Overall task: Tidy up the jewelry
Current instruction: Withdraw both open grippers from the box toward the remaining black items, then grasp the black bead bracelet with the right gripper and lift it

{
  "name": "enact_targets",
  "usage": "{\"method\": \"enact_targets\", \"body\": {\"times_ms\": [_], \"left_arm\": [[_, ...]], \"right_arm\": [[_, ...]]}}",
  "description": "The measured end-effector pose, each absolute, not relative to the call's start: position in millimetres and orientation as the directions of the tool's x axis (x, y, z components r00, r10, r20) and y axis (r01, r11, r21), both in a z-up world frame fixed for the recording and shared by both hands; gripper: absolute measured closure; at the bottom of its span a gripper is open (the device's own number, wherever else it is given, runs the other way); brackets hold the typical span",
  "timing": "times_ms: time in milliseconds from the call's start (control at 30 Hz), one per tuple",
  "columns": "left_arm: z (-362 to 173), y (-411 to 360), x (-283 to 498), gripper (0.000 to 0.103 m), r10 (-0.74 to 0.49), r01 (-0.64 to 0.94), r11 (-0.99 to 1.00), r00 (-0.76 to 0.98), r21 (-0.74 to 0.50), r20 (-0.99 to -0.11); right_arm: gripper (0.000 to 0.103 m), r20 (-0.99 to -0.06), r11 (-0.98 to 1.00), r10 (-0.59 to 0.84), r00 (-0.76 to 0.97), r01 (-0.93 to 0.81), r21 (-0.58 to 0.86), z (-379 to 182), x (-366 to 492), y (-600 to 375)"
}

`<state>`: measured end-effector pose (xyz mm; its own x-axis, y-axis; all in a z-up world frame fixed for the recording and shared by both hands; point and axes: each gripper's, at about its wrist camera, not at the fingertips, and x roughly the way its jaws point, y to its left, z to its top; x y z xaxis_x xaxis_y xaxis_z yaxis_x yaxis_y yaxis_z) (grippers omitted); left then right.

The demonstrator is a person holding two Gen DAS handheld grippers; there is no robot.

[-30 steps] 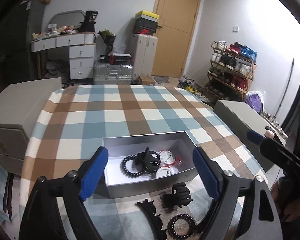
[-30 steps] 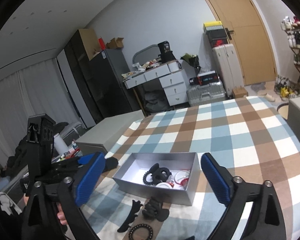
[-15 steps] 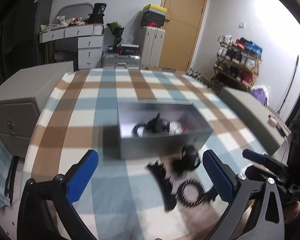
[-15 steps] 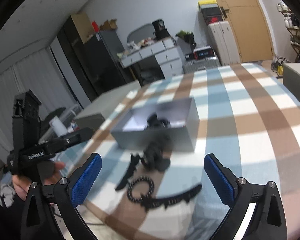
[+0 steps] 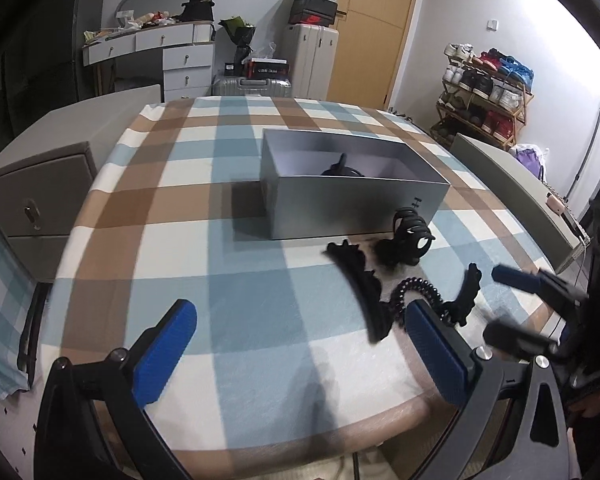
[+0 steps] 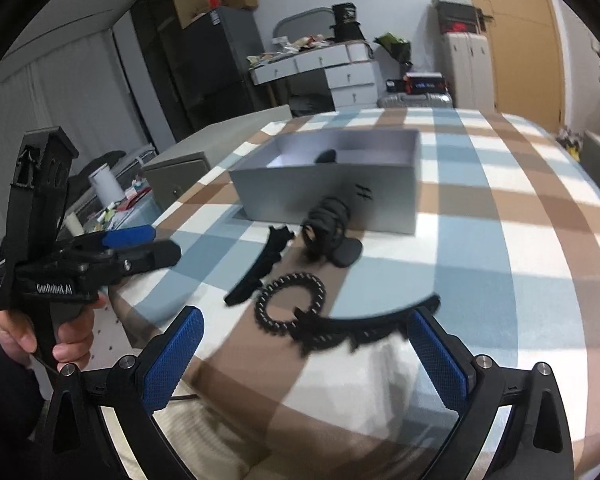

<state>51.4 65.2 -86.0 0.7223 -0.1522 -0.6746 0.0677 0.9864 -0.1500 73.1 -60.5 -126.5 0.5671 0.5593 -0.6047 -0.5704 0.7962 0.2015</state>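
Tools (image 5: 300, 344) (image 6: 304, 356) gape; box (image 5: 356, 204) wall hides its contents.

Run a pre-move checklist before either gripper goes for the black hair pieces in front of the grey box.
1. Right gripper open, holding nothing: ok.
2. Left gripper open, holding nothing: ok.
3. Grey box open on top, with room inside: ok.
4. Spiral hair tie flat on the cloth: ok; overlaps the long toothed clip: not ok.
5. Claw clip clear of the box wall: cannot tell.
6. Picture sharpness: not ok, motion blur.
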Motion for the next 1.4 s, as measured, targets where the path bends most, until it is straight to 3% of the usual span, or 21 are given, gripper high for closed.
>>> {"method": "enact_targets", "body": {"times_ms": [133, 200, 267, 533, 633, 700, 900, 1167, 1400], "left_arm": [[-87.8, 74.2, 44.6, 0.002, -0.171, 0.059, 0.981, 0.723, -0.187, -0.669], [-89.4, 76.1, 41.9, 0.002, -0.174, 0.054, 0.979, 0.721, -0.196, -0.671], [-90.5, 79.1, 37.2, 0.002, -0.175, 0.050, 0.978, 0.722, -0.201, -0.669], [-94.2, 88.8, 27.4, 0.002, -0.226, 0.073, 0.966, 0.711, -0.249, -0.666], [-92.3, 88.3, 25.0, 0.002, -0.225, 0.078, 0.966, 0.717, -0.246, -0.660], [-92.0, 88.6, 24.8, 0.002, -0.226, 0.080, 0.966, 0.718, -0.244, -0.658], [-93.3, 90.3, 23.6, 0.002, -0.231, 0.079, 0.964, 0.714, -0.252, -0.661], [-92.3, 86.4, 22.8, 0.002, -0.237, 0.089, 0.964, 0.710, -0.249, -0.663], [-91.2, 77.8, 26.5, 0.002, -0.234, 0.098, 0.968, 0.700, -0.233, -0.674]], "right_arm": [[0.003, -0.606, 0.790, 0.577, 0.548, -0.563, 0.243, -123.4, 90.6, -50.7], [0.016, -0.618, 0.778, 0.601, 0.506, -0.547, 0.309, -126.4, 102.2, -48.1], [0.018, -0.631, 0.771, 0.611, 0.478, -0.540, 0.337, -130.3, 107.2, -44.7], [0.022, -0.750, 0.797, 0.459, 0.476, -0.594, 0.111, -144.0, 95.9, -7.4], [0.032, -0.780, 0.798, 0.399, 0.482, -0.602, 0.036, -149.8, 96.9, 1.7], [0.044, -0.789, 0.791, 0.349, 0.506, -0.610, -0.042, -150.7, 94.7, 7.9], [0.059, -0.799, 0.762, 0.362, 0.480, -0.646, -0.043, -148.4, 95.8, 7.8], [0.062, -0.775, 0.775, 0.422, 0.470, -0.630, 0.039, -145.0, 101.3, -2.8], [0.062, -0.676, 0.772, 0.536, 0.505, -0.618, 0.149, -128.3, 98.0, -20.5]]}}
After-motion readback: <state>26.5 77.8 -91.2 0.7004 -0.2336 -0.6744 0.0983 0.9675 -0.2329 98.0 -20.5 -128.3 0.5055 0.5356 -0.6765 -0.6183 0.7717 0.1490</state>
